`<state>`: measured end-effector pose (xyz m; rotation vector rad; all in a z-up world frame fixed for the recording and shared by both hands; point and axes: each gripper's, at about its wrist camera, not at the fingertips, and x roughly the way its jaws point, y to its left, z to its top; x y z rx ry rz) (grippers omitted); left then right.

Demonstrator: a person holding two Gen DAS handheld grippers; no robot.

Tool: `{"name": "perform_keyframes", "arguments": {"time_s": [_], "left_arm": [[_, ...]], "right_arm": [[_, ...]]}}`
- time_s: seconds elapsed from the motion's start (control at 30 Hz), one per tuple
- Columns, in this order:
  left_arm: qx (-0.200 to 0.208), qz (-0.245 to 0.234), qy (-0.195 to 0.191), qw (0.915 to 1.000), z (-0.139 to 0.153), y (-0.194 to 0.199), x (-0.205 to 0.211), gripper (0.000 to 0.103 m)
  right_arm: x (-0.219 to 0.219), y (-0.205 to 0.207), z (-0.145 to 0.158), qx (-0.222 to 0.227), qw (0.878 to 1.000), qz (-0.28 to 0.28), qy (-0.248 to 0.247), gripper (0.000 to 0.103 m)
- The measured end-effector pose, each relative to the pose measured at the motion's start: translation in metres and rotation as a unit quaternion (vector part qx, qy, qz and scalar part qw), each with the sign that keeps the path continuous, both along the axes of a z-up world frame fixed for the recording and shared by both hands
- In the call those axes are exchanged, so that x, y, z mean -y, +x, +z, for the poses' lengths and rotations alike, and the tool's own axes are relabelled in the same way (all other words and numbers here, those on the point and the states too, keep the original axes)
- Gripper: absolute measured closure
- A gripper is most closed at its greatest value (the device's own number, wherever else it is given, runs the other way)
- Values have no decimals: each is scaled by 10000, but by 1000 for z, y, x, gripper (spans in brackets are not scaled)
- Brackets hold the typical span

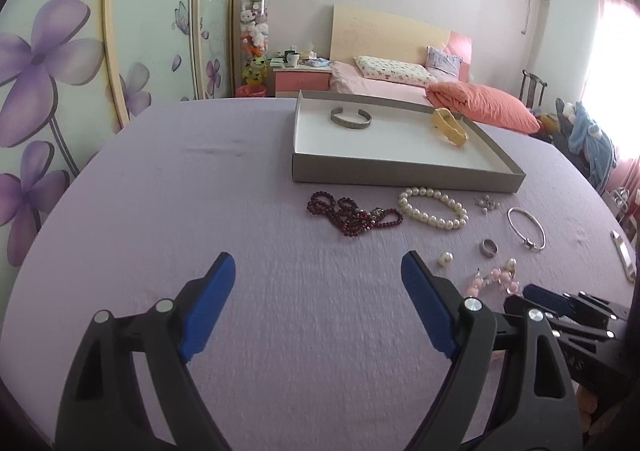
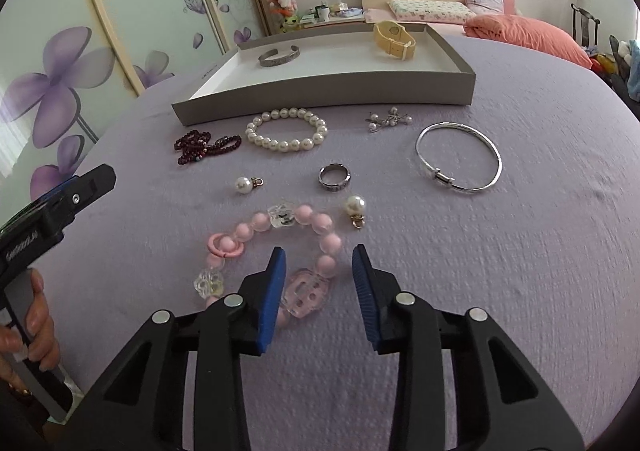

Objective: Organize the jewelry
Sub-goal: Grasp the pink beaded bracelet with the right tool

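- Done: engraved silver cuff (image 2: 279, 55) and yellow plastic watch (image 2: 394, 40) in grey cardboard tray (image 2: 320, 93), 12 o'clock.
- Left: pink bead bracelet (image 2: 276, 251), pearl bracelet (image 2: 286, 129), others on tabletop.
- Right gripper (image 2: 319, 265) jaws part-open straddling pink beads, not gripping; left gripper (image 1: 318, 271) jaws wide, empty.

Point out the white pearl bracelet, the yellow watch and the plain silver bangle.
white pearl bracelet (image 2: 286, 130): right wrist view, nearest beads.
yellow watch (image 2: 394, 37): right wrist view, strap.
plain silver bangle (image 2: 443, 179): right wrist view, clasp.
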<state>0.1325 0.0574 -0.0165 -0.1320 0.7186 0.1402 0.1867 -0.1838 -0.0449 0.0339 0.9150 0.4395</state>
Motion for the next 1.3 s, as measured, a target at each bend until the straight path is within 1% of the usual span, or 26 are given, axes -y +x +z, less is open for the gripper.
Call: {"name": "perform_keyframes", "arguments": {"time_s": [0.1, 0.23, 0.27, 0.3, 0.43, 0.53, 0.7, 0.8, 0.83, 0.9, 1.0, 1.13, 1.17, 1.3], "left_arm": [[-77, -97, -174, 9998, -1, 0, 0, 18], [-187, -230, -343, 9990, -6, 4, 5, 18], [-207, -267, -375, 9987, -8, 4, 7, 18], [-229, -298, -388, 9985, -9, 6, 9, 18], [-341, -381, -440, 9977, -14, 10, 17, 18], [-386, -457, -434, 9973, -17, 14, 24, 18], [-356, -737, -222, 9964, -18, 18, 46, 18], [-377, -891, -15, 9953, -20, 25, 66, 19], [-386, -907, 25, 9951, -21, 27, 70, 20], [-477, -943, 133, 9943, -26, 36, 82, 28], [-640, -941, 137, 9934, -34, 49, 93, 37], [-774, -894, 238, 9927, -42, 62, 104, 45], [-817, -883, 238, 9925, -43, 65, 107, 48], [-930, -817, 227, 9921, -47, 77, 111, 53]], "right_arm": [[-5, -1, -2, 133, 9997, -52, -197, 75], [-4, -4, -2, 228, 9992, -43, -322, 81], [-3, -5, -2, 264, 9990, -24, -365, 84], [-3, -6, -2, 326, 9984, -43, -461, 89], [5, -8, -1, 299, 9983, 21, -500, 89], [20, -8, -2, 274, 9985, -94, -467, 89], [50, -3, -3, 212, 9982, -437, -358, 89], [63, 0, -1, 217, 9976, -582, -297, 89], [67, 1, -1, 221, 9974, -622, -279, 89], [74, 2, -2, 189, 9974, -663, -220, 89], [80, 4, -4, 101, 9976, -666, -162, 89], [81, 6, -4, 83, 9980, -616, -94, 89], [82, 6, -4, 70, 9981, -606, -76, 89], [81, 7, -4, 51, 9983, -571, -38, 89]]}}
